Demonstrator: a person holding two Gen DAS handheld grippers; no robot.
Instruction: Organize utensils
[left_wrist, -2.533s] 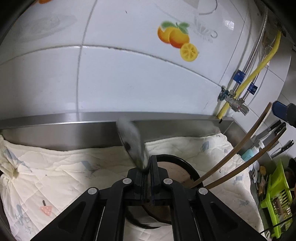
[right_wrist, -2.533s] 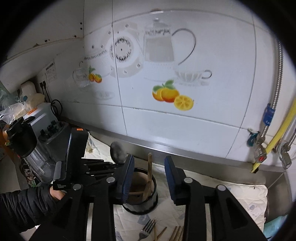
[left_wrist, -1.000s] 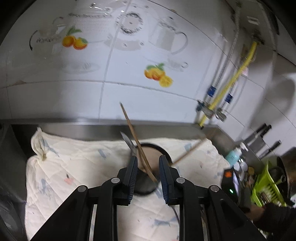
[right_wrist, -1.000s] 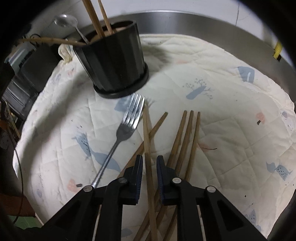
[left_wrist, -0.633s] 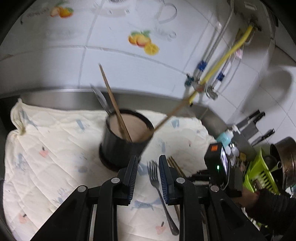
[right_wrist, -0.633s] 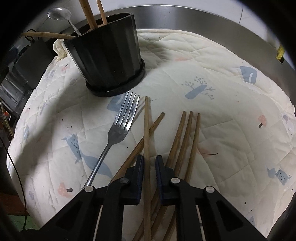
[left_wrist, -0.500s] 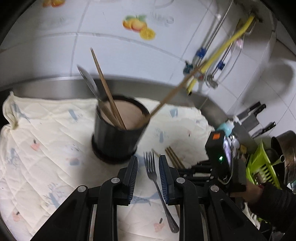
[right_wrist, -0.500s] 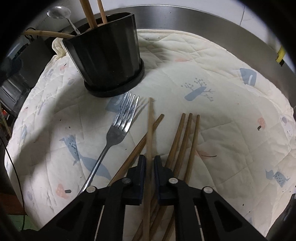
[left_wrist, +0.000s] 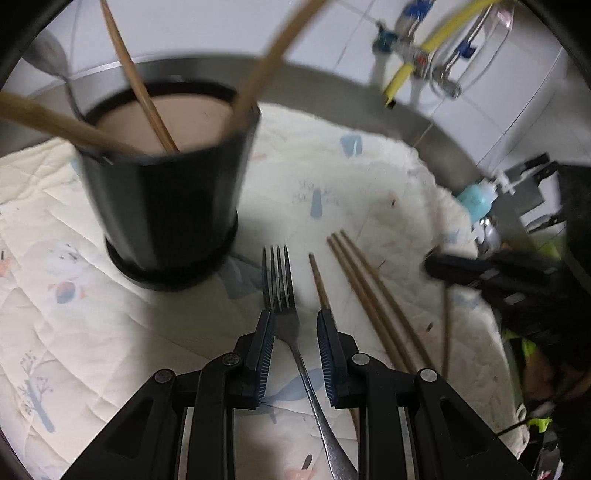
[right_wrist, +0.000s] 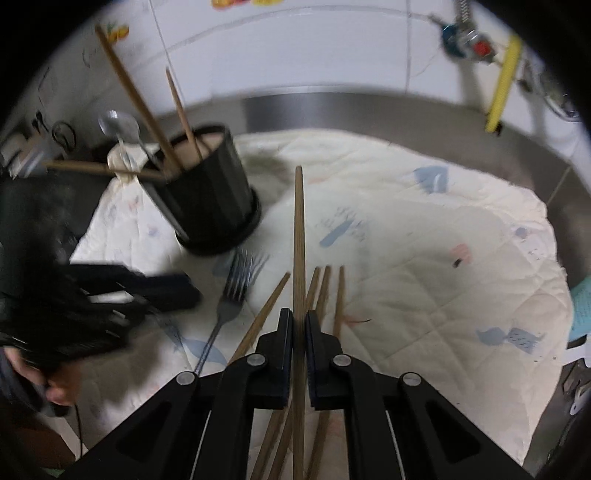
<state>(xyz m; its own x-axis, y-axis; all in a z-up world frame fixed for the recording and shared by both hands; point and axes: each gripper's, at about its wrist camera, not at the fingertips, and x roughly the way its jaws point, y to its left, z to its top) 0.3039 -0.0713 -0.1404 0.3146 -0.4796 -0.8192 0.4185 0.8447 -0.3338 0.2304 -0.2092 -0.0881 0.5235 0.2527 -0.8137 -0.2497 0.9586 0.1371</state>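
Note:
A black utensil holder stands on the quilted cloth with chopsticks and a spoon in it; it also shows in the right wrist view. A metal fork lies on the cloth between the fingers of my open left gripper. My right gripper is shut on one wooden chopstick and holds it lifted, pointing forward. Several more chopsticks lie on the cloth beside the fork, also seen in the right wrist view.
A steel counter rim and a tiled wall stand behind the cloth. A yellow hose and valves are at the back right. A blue bottle and knives stand off the cloth's right edge.
My left gripper has dropped down over the fork, which now lies between its fingers. My right gripper has closed on one chopstick and lifted it off the pile.

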